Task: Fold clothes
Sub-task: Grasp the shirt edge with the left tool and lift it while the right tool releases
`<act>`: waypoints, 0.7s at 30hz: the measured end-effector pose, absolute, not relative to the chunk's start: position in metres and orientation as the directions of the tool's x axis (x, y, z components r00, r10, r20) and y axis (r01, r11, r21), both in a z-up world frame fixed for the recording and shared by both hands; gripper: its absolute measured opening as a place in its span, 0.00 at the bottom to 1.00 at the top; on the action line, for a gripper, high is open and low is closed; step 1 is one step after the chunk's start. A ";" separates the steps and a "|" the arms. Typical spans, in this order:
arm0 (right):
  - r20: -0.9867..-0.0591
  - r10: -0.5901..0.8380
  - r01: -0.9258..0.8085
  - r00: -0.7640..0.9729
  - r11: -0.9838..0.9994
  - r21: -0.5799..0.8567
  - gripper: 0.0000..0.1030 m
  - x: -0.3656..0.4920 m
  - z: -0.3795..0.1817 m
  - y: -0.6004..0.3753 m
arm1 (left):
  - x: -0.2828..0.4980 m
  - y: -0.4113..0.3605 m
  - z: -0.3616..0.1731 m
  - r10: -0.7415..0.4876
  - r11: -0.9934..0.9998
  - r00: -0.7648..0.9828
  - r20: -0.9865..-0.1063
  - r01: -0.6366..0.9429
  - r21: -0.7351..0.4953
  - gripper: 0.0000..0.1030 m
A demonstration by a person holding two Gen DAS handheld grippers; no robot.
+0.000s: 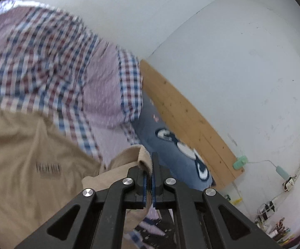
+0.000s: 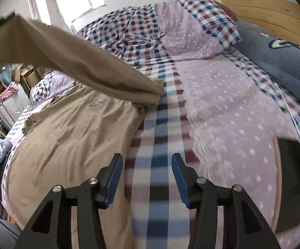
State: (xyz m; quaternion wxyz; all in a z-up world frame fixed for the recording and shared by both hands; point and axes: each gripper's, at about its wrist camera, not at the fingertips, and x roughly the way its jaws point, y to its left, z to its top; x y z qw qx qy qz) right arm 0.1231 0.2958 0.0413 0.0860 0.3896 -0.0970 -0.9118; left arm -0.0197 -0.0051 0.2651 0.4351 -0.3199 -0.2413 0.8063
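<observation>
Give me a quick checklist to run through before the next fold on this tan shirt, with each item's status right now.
1. Left gripper clamped on the tan cotton shirt's ribbed edge: ok.
2. Right gripper open and free to take a second hold: ok, nothing between its fingers.
3. Lifted part of the shirt clear of the bed: ok, raised at left.
4. Rest of the shirt lying flat on the checked and dotted purple bedspread: not ok, wrinkled.
5. Black flat object out of the way: ok, apart at right.
</observation>
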 end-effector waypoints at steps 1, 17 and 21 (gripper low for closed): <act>-0.691 -0.244 0.087 -0.680 -0.963 0.254 0.51 0.114 0.041 0.296 | -0.025 -0.007 0.274 0.852 -0.510 -0.433 -0.295 -0.555 -0.658 0.01; -0.726 -0.299 0.274 -0.620 -0.949 0.157 0.52 0.005 0.008 0.251 | -0.106 -0.072 0.330 0.729 -0.617 -0.645 -0.228 -0.476 -0.627 0.01; -0.726 -0.276 0.296 -0.630 -0.949 0.104 0.52 -0.016 0.005 0.240 | -0.107 -0.074 0.340 0.733 -0.609 -0.651 -0.197 -0.497 -0.618 0.01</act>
